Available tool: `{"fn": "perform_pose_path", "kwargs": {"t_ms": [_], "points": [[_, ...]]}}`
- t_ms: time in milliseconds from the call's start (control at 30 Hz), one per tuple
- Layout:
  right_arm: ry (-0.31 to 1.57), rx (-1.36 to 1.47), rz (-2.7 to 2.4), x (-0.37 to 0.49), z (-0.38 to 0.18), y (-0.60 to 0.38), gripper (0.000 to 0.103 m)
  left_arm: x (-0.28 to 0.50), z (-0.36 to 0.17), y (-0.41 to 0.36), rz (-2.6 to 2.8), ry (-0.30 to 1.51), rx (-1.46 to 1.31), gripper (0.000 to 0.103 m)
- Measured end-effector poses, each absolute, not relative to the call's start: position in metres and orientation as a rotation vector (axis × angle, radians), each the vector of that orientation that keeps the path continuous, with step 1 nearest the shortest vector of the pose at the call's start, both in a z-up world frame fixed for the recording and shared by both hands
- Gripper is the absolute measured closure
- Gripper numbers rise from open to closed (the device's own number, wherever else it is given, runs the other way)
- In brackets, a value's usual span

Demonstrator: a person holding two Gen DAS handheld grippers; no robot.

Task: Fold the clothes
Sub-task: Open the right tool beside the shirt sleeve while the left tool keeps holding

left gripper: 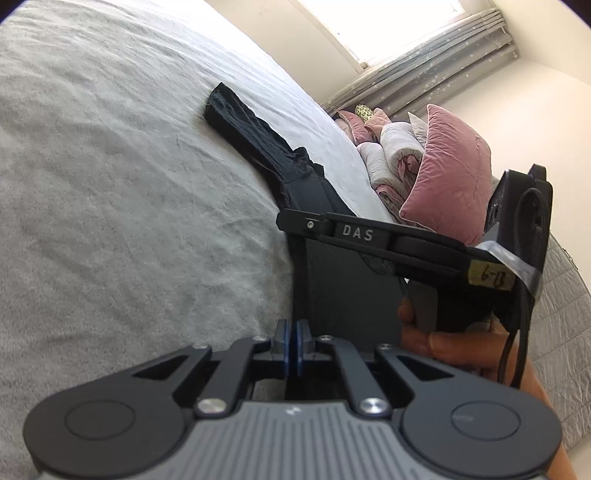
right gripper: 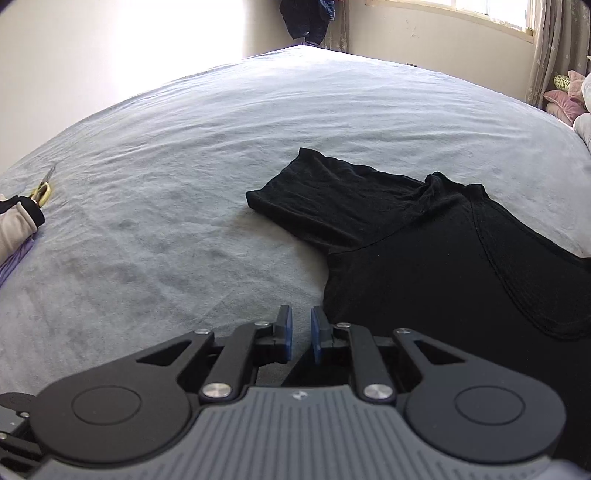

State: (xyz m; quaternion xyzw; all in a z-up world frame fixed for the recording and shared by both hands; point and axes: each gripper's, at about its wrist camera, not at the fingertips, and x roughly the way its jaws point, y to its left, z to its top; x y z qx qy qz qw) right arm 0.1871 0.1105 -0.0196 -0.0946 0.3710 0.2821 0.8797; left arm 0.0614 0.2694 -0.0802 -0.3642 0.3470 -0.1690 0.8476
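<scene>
A black short-sleeved shirt (right gripper: pixel 424 251) lies flat on the grey bed sheet (right gripper: pixel 166 206), one sleeve spread toward the middle of the bed. My right gripper (right gripper: pixel 300 336) hovers at the shirt's near left edge, open by a narrow gap with nothing between the blue pads. In the left wrist view the same shirt (left gripper: pixel 258 136) stretches away, and the right gripper (left gripper: pixel 282 217) crosses in front of it, held by a hand (left gripper: pixel 443 343). My left gripper (left gripper: pixel 294 345) is shut, pads together right at the shirt's edge; I see no cloth pinched between them.
Pink pillows and rolled bedding (left gripper: pixel 443 166) pile up beside the bed under a curtained window. Yellow-handled scissors (right gripper: pixel 43 188) lie on the sheet at the far left, next to a cream sleeve with a black cuff (right gripper: pixel 18 221). Dark clothes (right gripper: pixel 306 18) hang at the far wall.
</scene>
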Motion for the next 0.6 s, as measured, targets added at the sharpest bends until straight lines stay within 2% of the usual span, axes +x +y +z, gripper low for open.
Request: {"fn": "perform_pose_path", "kwargs": {"t_ms": [233, 300, 333, 533, 600], "points": [[0.757, -0.257, 0.511, 0.1952, -0.0236, 0.1156, 0.084, 0.06, -0.0815, 0.2745, -0.361, 0.728, -0.776, 0.101], [0.756, -0.265, 0.494, 0.1946, -0.0238, 0.1151, 0.072, 0.0597, -0.0815, 0.2748, -0.364, 0.729, -0.774, 0.101], [0.754, -0.266, 0.491, 0.1941, -0.0239, 0.1146, 0.071, 0.0592, -0.0813, 0.2747, -0.366, 0.729, -0.773, 0.101], [0.721, -0.308, 0.49, 0.1883, -0.0284, 0.1184, 0.072, 0.0608, -0.0791, 0.2726, -0.364, 0.731, -0.76, 0.101], [0.701, -0.323, 0.496, 0.186, -0.0275, 0.1201, 0.08, 0.0607, -0.0785, 0.2731, -0.362, 0.729, -0.76, 0.101]]}}
